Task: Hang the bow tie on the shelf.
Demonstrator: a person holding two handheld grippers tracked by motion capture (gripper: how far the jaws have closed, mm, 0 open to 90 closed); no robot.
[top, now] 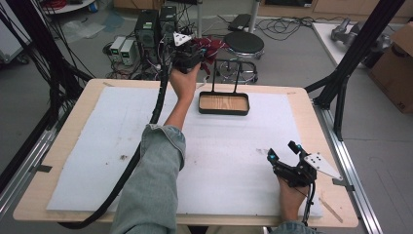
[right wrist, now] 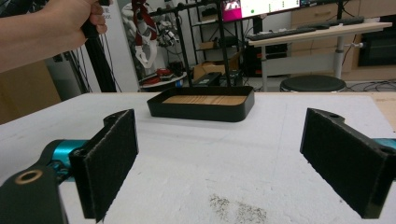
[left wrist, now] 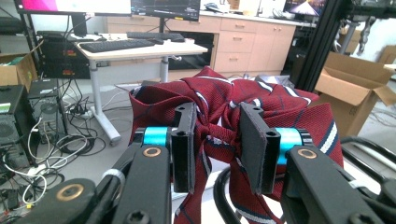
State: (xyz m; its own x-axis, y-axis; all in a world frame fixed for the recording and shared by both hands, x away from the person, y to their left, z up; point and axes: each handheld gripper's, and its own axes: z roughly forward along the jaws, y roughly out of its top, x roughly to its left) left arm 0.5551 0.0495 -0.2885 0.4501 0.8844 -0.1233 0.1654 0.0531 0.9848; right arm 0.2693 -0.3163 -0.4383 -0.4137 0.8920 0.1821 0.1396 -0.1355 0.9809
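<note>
Gripping red striped tie (left wrist: pixel 219 109), left gripper (left wrist: pixel 217 149)

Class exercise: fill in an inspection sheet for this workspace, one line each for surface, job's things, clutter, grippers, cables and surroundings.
Surface: wooden table under a white sheet, with dark specks near its front.
Job's things: red striped tie; black tray stand with a wooden floor.
Clutter: nothing seen on the table.
Grippers: left gripper raised at the far edge, shut on the tie; right gripper low over the sheet, jaws open.
Cables: thick black cable trails across the table.
Surroundings: stool, computer towers, cardboard box.
</note>
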